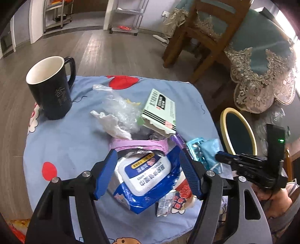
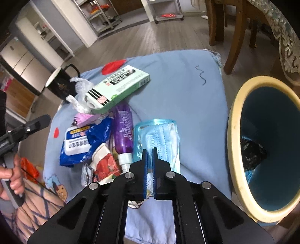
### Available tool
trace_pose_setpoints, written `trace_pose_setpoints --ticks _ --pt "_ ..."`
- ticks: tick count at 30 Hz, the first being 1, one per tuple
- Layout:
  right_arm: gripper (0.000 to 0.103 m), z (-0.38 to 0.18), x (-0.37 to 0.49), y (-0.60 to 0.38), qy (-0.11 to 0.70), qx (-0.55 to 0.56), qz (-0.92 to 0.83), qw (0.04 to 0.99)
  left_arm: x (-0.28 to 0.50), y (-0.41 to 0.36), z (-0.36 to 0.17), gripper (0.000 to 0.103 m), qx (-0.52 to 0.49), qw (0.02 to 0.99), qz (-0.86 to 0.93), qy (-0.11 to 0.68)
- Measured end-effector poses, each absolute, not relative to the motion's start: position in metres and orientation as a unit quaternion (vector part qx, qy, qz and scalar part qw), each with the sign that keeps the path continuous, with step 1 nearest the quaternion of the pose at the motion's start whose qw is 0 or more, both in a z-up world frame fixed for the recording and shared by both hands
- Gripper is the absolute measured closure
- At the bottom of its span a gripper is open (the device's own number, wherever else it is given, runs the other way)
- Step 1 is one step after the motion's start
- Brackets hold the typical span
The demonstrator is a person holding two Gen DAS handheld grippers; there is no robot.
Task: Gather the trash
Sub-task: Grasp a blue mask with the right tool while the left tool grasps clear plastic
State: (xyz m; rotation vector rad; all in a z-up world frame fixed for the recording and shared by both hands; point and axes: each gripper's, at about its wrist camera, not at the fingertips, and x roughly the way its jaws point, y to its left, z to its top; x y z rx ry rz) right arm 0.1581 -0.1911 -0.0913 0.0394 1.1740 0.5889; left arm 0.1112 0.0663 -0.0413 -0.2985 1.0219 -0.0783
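A heap of trash lies on a small table with a blue cloth (image 1: 61, 142). My left gripper (image 1: 148, 159) is open, its jaws on either side of a blue wet-wipes pack (image 1: 146, 174), which also shows in the right wrist view (image 2: 80, 140). My right gripper (image 2: 150, 152) is shut on the near edge of a clear bag with a blue face mask (image 2: 159, 135). Beside them lie a green box (image 2: 120, 84), a purple bottle (image 2: 123, 129), a red-and-white packet (image 2: 105, 161), a pink wrapper (image 1: 138, 144) and crumpled clear plastic (image 1: 120, 110). A cream-rimmed blue bin (image 2: 262, 146) stands right of the table.
A black mug (image 1: 50, 84) stands at the table's far left corner. A wooden chair (image 1: 202, 35) and a table with a lace-edged cloth (image 1: 262, 75) are behind on the right. Metal racks (image 1: 127, 16) stand by the far wall. A black bag (image 2: 251, 150) lies in the bin.
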Motion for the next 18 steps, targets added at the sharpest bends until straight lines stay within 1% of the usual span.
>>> trace_pose_setpoints --ticks 5,11,18 --pt "0.099 -0.071 0.156 -0.201 0.522 0.046 0.281 0.804 0.113 0.074 -0.044 0.035 -0.134 0.863 -0.016 0.486" --pt "0.099 -0.053 0.149 -0.209 0.502 0.059 0.289 0.813 0.137 0.094 -0.057 0.035 -0.154 0.864 0.014 0.480" --pt "0.099 -0.042 0.145 -0.218 0.487 0.067 0.293 0.820 0.172 0.124 -0.070 0.035 -0.226 0.857 0.033 0.462"
